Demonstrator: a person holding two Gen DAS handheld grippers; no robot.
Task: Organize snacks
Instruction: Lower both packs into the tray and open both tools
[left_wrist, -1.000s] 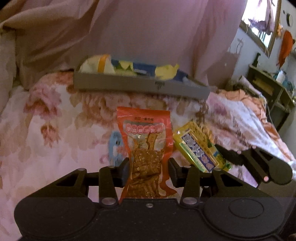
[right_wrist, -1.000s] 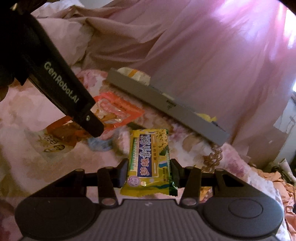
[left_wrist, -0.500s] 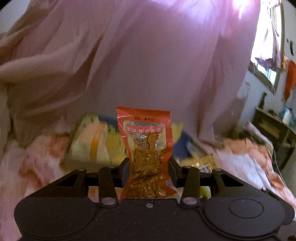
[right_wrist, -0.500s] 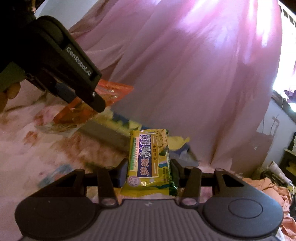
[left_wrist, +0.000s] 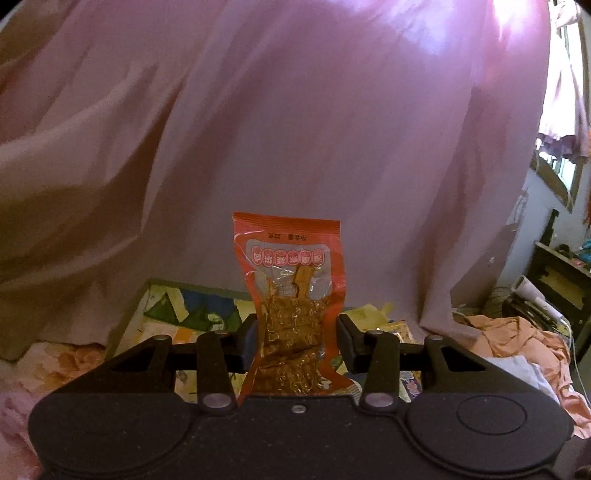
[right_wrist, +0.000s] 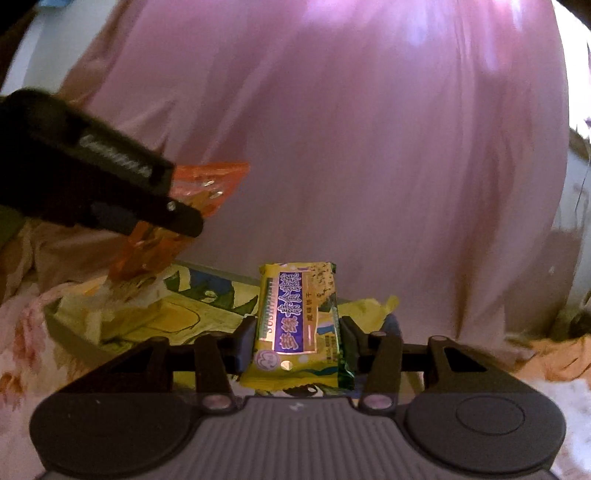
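Snacks ride in both our grippers: left gripper (left_wrist: 295, 341) clenched on the orange packet (left_wrist: 291, 291), right gripper (right_wrist: 297, 341) on the yellow bar (right_wrist: 301, 317), both lengthwise over the tray's near edge (right_wrist: 62, 328).

- We see an orange-red snack pouch (left_wrist: 291, 291) with a clear window showing brown pieces.
- We see a yellow biscuit packet (right_wrist: 297, 325) with a purple label and a green edge.
- We see a grey tray (left_wrist: 127, 317) holding yellow, blue and green wrappers.
- We see a plain pink curtain (left_wrist: 295, 129).
- We see a pink floral bedsheet (right_wrist: 22, 332).
- We see black grippers.
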